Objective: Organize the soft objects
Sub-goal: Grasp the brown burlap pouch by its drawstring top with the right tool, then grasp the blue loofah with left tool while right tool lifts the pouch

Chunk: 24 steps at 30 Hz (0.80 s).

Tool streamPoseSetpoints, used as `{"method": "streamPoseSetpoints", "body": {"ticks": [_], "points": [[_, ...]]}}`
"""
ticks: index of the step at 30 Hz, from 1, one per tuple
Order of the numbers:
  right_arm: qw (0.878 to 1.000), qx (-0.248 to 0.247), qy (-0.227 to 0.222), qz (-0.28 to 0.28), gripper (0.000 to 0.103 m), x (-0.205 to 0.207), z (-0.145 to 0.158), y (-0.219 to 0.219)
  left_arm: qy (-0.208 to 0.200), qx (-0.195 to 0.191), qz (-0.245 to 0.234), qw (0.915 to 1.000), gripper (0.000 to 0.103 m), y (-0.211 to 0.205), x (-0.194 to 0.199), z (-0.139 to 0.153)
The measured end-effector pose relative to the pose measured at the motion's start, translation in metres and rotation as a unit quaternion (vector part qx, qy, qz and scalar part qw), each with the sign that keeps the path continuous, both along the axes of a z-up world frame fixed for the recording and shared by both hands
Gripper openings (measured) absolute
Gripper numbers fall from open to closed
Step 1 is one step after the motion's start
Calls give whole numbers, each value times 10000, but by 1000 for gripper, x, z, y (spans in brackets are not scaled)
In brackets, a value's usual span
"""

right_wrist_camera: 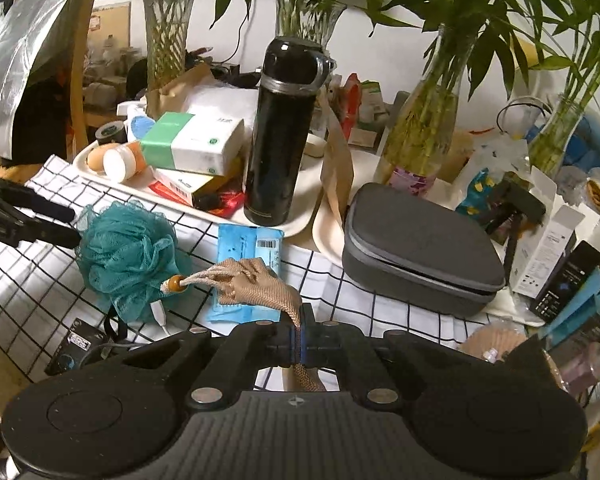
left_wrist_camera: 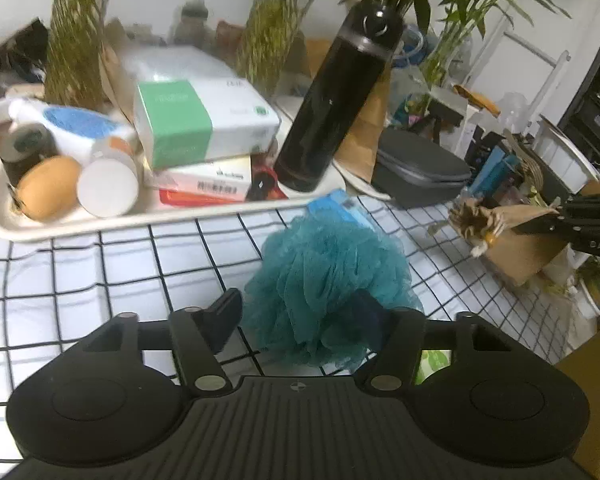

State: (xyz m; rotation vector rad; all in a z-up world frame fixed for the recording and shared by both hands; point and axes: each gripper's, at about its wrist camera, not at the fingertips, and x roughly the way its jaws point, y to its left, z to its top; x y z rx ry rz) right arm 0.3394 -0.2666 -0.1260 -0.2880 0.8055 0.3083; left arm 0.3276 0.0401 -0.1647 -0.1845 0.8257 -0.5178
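A teal mesh bath puff (left_wrist_camera: 328, 272) lies on the black-and-white checked cloth (left_wrist_camera: 100, 272). My left gripper (left_wrist_camera: 306, 308) stands open around its near side, one finger (left_wrist_camera: 224, 316) beside the puff's left edge, the other mostly hidden behind the mesh. In the right wrist view the left gripper (right_wrist_camera: 74, 228) has its tips at the left edge of the puff (right_wrist_camera: 128, 252). My right gripper (right_wrist_camera: 300, 320) is shut on a beige woven drawstring pouch (right_wrist_camera: 256, 280) with a wooden bead, held above a blue packet (right_wrist_camera: 248, 248). From the left wrist, the right gripper (left_wrist_camera: 560, 216) and pouch (left_wrist_camera: 496, 220) show at the right.
A cream tray (left_wrist_camera: 4, 224) behind the puff holds boxes, an egg-like object, jars and a tall black flask (left_wrist_camera: 332, 108). A grey zip case (right_wrist_camera: 416, 248) lies to the right. Glass vases with plants (right_wrist_camera: 424, 128) line the back. Boxes and clutter crowd the right edge.
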Motion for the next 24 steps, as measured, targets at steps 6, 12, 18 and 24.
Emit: {"method": "streamPoseSetpoints", "body": {"ticks": [6, 12, 18, 24], "points": [[9998, 96, 86, 168, 5, -5, -1, 7, 288, -195, -23, 9994, 42, 1, 10, -8], [9996, 70, 89, 256, 5, -6, -3, 12, 360, -179, -25, 9992, 9, 1, 10, -10], [9997, 111, 98, 190, 5, -6, -4, 10, 92, -161, 117, 9998, 5, 6, 6, 2], [9995, 315, 1, 20, 5, -12, 1, 3, -240, -47, 160, 9996, 4, 5, -2, 17]]}}
